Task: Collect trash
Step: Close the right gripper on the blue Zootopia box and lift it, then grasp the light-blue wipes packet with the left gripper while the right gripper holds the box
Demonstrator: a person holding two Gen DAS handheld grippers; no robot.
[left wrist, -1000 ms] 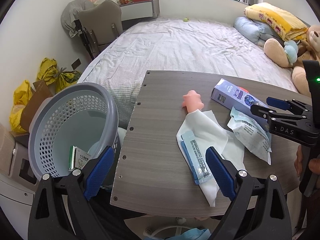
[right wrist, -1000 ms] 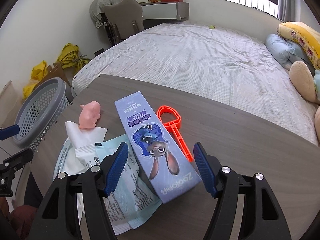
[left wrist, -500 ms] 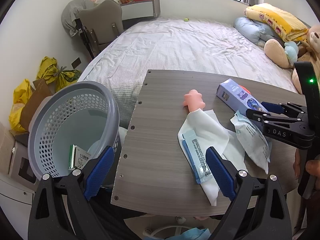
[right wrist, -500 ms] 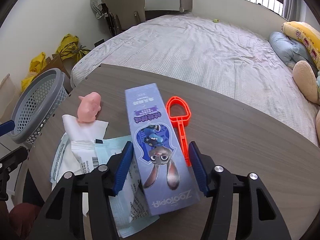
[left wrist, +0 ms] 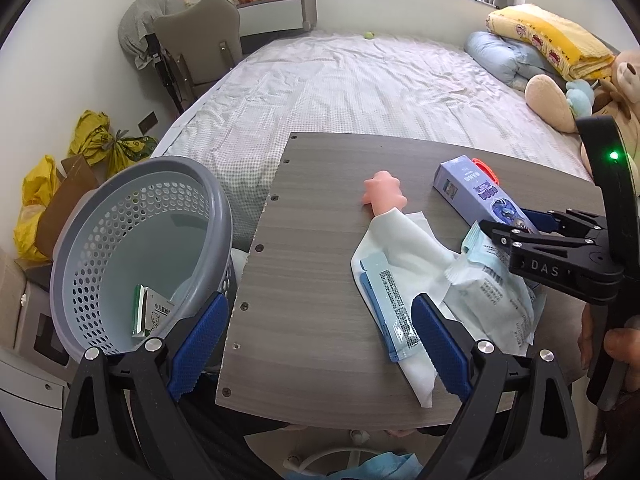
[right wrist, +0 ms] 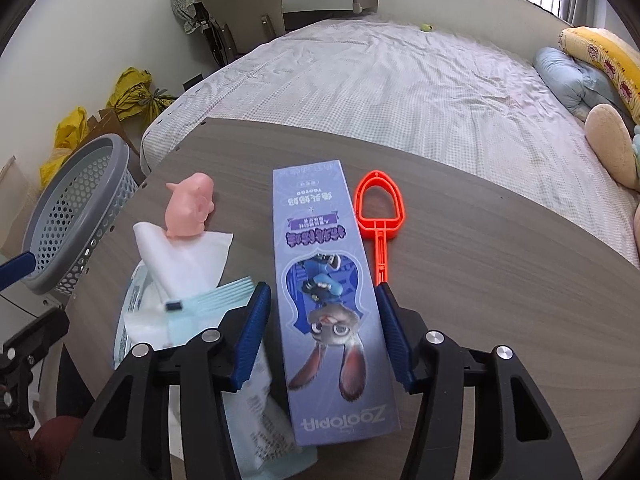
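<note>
A purple cartoon-rabbit box (right wrist: pixel 312 216) lies on the grey wood table (left wrist: pixel 312 240). My right gripper (right wrist: pixel 322 286) straddles its near half. The jaws are closing, each blue pad a sliver off the box's sides. In the left wrist view that right gripper (left wrist: pixel 504 218) reaches in at the right over the box (left wrist: pixel 468 188). Left of the box lie a pale green packet (left wrist: pixel 492 300), a white wrapper (left wrist: pixel 404 248) and a blue strip packet (left wrist: pixel 392 308). My left gripper (left wrist: pixel 320 306) hangs open and empty above the table's front edge, beside the grey basket (left wrist: pixel 216 208).
A pink pig toy (right wrist: pixel 190 208) and an orange-red plastic scoop (right wrist: pixel 378 216) flank the box. A small green-white carton (left wrist: pixel 150 316) lies in the basket, off the table's left edge. Behind are a bed, chair and yellow bags. A hand (left wrist: pixel 620 344) holds the right gripper.
The right gripper's jaws have narrowed around the purple box and slid a little further along it; the box now lies straighter between them. The left gripper has stayed put.
</note>
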